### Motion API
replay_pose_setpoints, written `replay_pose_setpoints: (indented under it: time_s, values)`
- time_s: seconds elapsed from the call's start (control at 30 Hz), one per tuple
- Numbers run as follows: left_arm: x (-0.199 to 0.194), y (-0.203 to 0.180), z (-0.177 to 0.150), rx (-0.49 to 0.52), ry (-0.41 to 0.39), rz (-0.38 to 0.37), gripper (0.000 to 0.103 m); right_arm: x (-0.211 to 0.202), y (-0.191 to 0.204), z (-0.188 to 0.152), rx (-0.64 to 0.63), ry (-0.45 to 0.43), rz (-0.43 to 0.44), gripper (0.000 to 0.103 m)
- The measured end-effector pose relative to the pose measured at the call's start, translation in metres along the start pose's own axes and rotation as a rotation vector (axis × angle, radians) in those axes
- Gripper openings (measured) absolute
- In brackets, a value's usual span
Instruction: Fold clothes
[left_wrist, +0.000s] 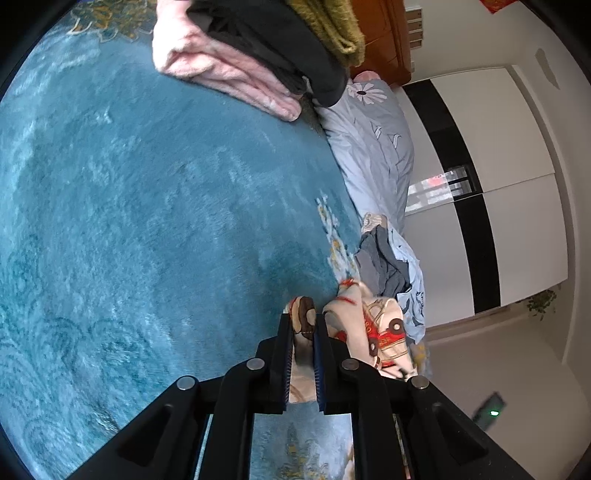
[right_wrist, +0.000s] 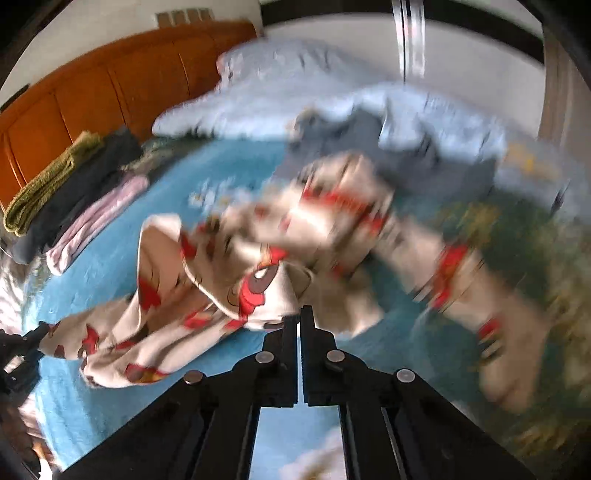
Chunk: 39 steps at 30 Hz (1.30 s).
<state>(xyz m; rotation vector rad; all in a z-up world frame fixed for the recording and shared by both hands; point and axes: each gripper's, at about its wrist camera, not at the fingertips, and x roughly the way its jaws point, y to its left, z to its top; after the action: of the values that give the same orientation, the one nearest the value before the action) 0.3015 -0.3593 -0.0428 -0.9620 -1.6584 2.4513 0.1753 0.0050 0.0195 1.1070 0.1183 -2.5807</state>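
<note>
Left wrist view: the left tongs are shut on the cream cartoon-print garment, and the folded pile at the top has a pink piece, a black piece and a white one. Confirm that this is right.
One detail is wrong. The left tongs are indeed shut on the cream cartoon-print garment, but the folded pile's third piece is an olive-green piece, not white, beside the pink piece and black piece. The left wrist view shows it.

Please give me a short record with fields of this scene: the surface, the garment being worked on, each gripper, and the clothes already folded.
surface: teal plush blanket on a bed
garment: cream cartoon-print cloth with red patches, crumpled, not yet folded
left hand-held gripper: shut on an edge of the cream cloth
right hand-held gripper: jaws together at the cloth's edge; whether it pinches fabric is unclear
folded pile: pink fleece, black garment, olive knit
</note>
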Motion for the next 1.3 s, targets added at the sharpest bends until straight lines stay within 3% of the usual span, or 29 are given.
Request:
replay_pose_setpoints:
  time_s: [0.2,0.3,0.47,0.6,0.67,0.73,0.77,0.87,1.0,1.13,1.17,1.2,1.23,1.3]
  values:
    - [-0.006,-0.035,0.001,0.067,-0.011,-0.051,0.01,-0.071,-0.031,0.049,-0.084,-0.211,-0.175,0.0]
    - [-0.006,-0.05,0.0,0.083,-0.004,-0.07,0.01,-0.096,-0.048,0.061,-0.075,-0.225,-0.154,0.0]
    - [-0.009,-0.056,-0.007,0.1,0.013,-0.06,0.01,-0.078,-0.028,0.03,-0.141,-0.129,-0.03,0.0]
    - [-0.013,-0.053,-0.007,0.096,0.013,-0.043,0.011,-0.05,-0.004,-0.003,-0.123,-0.047,0.045,0.001]
    - [-0.014,-0.05,-0.007,0.093,0.014,-0.041,0.011,-0.034,0.005,-0.018,-0.109,0.007,0.069,0.009]
    - [-0.014,-0.047,-0.006,0.093,0.016,-0.039,0.011,-0.018,0.012,-0.03,-0.101,0.061,0.102,0.033]
    - [-0.014,-0.045,-0.005,0.089,0.017,-0.039,0.011,-0.009,0.016,-0.033,-0.096,0.087,0.123,0.036]
    - [-0.012,-0.037,-0.004,0.076,0.022,-0.038,0.011,0.008,0.021,-0.038,-0.072,0.113,0.122,0.036]
    - [-0.009,-0.026,0.002,0.049,0.025,-0.041,0.011,0.028,0.025,-0.036,-0.052,0.116,0.011,0.036]
    - [-0.007,-0.019,0.006,0.036,0.028,-0.045,0.011,0.041,0.015,-0.035,0.02,0.127,-0.042,0.035]
    - [-0.006,-0.018,0.006,0.032,0.028,-0.047,0.011,0.043,0.011,-0.033,0.042,0.126,-0.045,0.031]
    - [-0.005,-0.018,0.006,0.028,0.029,-0.048,0.011,0.044,0.006,-0.03,0.064,0.125,-0.041,0.011]
    - [-0.005,-0.017,0.006,0.027,0.031,-0.051,0.011,0.044,0.002,-0.027,0.083,0.126,-0.035,0.005]
    - [-0.007,-0.018,0.006,0.03,0.025,-0.041,0.011,0.039,-0.007,-0.02,0.106,0.121,-0.025,0.005]
